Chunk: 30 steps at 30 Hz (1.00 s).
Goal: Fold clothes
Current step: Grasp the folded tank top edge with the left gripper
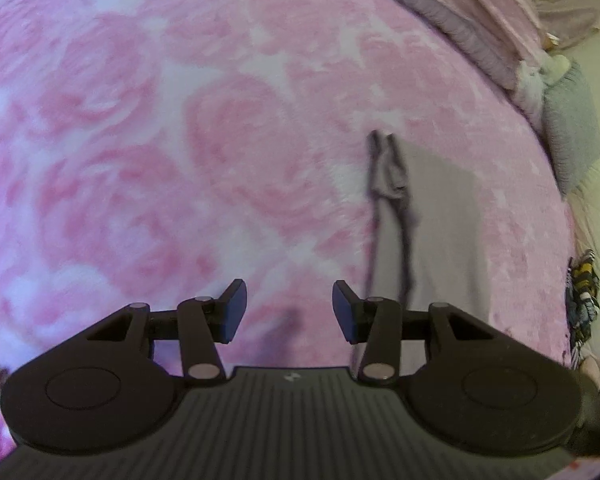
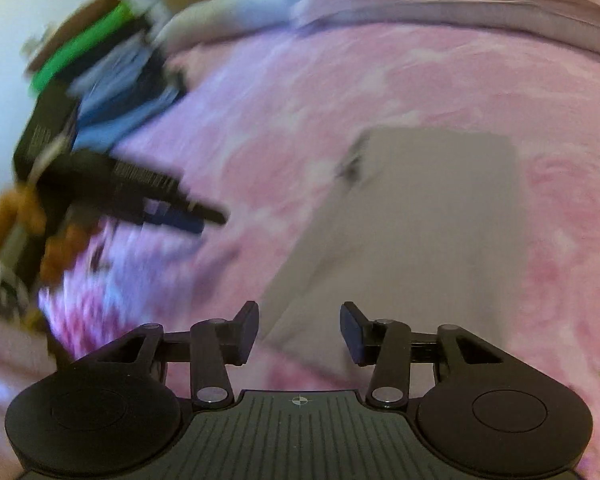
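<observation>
Both claws gape wide and empty: the left gripper (image 1: 289, 311) and right gripper (image 2: 299, 333). The grey garment (image 2: 412, 216) lies folded flat on the pink blanket (image 1: 180, 140) just ahead. Any labels blur, probably unreadable.
</observation>
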{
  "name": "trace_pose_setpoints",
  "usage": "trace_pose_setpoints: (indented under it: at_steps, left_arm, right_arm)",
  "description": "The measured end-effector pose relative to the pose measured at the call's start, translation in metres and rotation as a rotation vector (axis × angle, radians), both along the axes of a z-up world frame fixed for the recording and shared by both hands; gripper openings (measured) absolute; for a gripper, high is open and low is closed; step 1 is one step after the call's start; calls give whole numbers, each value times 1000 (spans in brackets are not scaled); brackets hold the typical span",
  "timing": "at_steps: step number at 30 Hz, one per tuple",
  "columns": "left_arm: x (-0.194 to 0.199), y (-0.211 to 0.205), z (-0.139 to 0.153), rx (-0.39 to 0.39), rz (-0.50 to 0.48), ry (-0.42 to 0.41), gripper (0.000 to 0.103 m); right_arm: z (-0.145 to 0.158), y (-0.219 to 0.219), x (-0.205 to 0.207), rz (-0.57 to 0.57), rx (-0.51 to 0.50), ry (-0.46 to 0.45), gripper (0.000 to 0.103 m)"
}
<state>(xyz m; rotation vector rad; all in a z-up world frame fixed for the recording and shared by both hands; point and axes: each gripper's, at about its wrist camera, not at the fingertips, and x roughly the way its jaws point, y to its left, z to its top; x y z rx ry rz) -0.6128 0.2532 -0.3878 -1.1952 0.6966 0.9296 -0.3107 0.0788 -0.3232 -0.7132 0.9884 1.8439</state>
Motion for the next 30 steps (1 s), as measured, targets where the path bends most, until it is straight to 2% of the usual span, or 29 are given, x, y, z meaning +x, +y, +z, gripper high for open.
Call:
trace_pose_setpoints:
  at_steps: [1,3,6,8,11,14,19,30]
  left_arm:
    - [5,3,2,11,-10,-12,41]
    - [19,10,4,32,-30,-40,41]
    - [48,26,5,75,-77,-66,41]
    - [67,38,4,102,-105,-81,41]
    - [94,55,-1,125,-141,-92,36]
    - [112,69,-9,132,-173,-77,33]
    - [124,84,-23,87,-191,-55,24]
    - [128,90,-31,48,-164,-28,24]
  right_arm:
    - [4,5,12,-57,26,-5,42]
    - [3,19,35,-175,48,-83,42]
    - [-13,55,68,-335,-13,-220,42]
    - [-22,81,85,-413,-61,-243,41]
    - [-27,112,97,-472,-96,-197,41]
    - [-30,127,97,-470,-93,-171,41]
    - [-36,129,104,-437,-115,-161,41]
    - [-49,145,114,-393,-145,-144,41]
